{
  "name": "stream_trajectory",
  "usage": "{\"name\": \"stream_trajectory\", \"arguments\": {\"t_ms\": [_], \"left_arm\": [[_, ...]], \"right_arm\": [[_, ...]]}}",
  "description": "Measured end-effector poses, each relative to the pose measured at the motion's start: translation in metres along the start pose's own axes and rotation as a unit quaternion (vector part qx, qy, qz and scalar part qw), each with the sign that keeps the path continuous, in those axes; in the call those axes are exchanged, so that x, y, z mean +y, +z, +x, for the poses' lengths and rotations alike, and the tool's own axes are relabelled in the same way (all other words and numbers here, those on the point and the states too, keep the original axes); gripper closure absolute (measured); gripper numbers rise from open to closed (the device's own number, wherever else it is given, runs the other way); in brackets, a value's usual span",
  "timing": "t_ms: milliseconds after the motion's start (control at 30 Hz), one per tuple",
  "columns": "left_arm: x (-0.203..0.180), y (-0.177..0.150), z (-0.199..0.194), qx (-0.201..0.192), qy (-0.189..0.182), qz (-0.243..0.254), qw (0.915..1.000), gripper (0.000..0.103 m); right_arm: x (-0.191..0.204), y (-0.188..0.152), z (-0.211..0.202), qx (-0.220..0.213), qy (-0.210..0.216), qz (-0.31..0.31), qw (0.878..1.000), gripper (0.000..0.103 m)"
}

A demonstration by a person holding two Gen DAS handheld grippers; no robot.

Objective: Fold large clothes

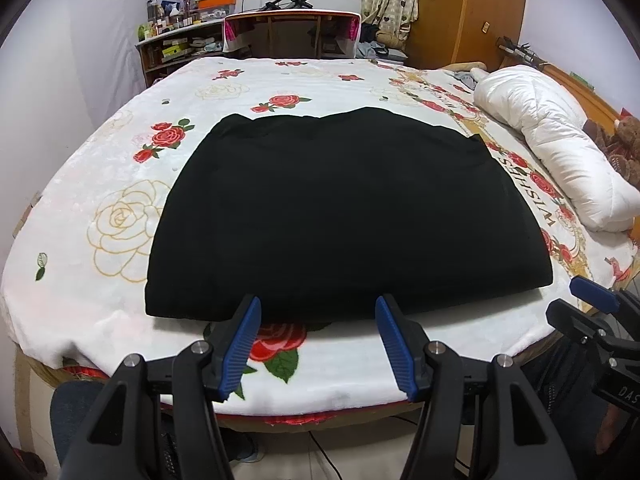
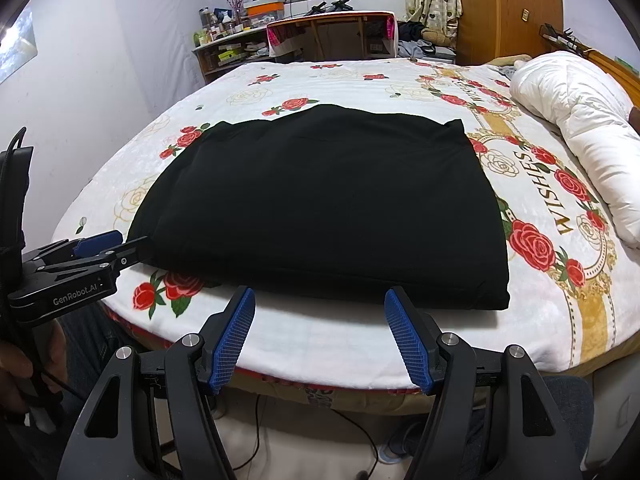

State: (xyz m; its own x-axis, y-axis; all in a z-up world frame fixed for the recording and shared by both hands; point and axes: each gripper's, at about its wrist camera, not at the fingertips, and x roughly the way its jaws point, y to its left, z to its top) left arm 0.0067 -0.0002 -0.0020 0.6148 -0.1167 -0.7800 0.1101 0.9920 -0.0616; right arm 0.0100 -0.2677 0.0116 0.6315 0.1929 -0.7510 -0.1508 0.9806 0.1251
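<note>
Black folded fabric garment [image 1: 344, 216] is laid flat mid-frame on the white rose-printed fleece blanket [image 1: 120, 216]. Below it, the left gripper [image 1: 318, 312] and right gripper [image 2: 320, 300] are held spread wide, gripping nothing.

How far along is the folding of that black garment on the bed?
Done, by the look of it: the black garment lies on the rose blanket as a tidy block, no sleeves sticking out. In hand: nothing; the left gripper and right gripper hang open short of its near edge. Left: perhaps one more fold, though I cannot tell.
</note>
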Motion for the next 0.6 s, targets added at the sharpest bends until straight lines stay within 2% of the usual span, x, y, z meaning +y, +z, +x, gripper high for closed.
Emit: {"name": "stream_trajectory", "arguments": {"t_ms": [600], "left_arm": [[0.0000,-0.0004,-0.0014,0.002,-0.004,-0.006,1.0000,0.041]], "right_arm": [[-0.0012,-0.0001,0.0003,0.003,-0.001,0.000,1.000,0.035]]}}
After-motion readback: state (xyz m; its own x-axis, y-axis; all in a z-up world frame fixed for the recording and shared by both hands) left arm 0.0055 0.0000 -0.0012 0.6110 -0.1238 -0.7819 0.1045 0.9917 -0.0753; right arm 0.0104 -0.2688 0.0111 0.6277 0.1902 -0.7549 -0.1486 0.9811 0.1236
